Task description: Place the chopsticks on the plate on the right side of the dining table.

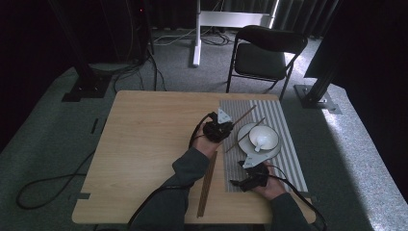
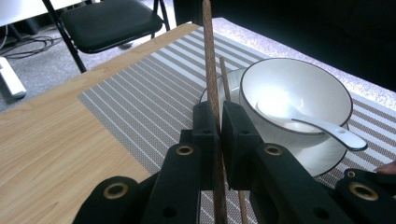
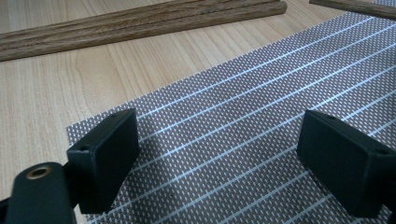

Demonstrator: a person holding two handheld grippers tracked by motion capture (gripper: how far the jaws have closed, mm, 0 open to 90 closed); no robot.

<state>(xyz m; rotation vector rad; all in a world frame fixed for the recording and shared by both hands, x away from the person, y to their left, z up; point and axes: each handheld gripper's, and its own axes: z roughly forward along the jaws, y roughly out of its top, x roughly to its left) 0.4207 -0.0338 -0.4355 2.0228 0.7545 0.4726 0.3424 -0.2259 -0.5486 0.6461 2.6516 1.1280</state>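
My left gripper [image 1: 228, 128] [image 2: 219, 122] is shut on a brown wooden chopstick [image 1: 245, 115] [image 2: 209, 70] that runs out ahead of its jaws over the striped placemat [image 1: 286, 159] [image 2: 140, 93]. A second chopstick [image 1: 245, 135] [image 2: 224, 79] leans on the rim of the white plate [image 1: 243, 144] [image 2: 322, 163]. On that plate stands a white bowl [image 1: 269, 132] [image 2: 322, 84] with a white spoon [image 1: 260, 142] [image 2: 322, 127] in it. At the near corner of the placemat [image 3: 233, 116], my right gripper [image 1: 235, 183] [image 3: 217, 158] stands open and holds nothing.
A bundle of long wooden sticks [image 1: 208, 183] [image 3: 140, 21] lies on the wooden table [image 1: 144, 139] just left of the placemat, ahead of the right jaws. A black folding chair [image 1: 267, 53] stands beyond the table's far edge. Cables trail on the floor at the left.
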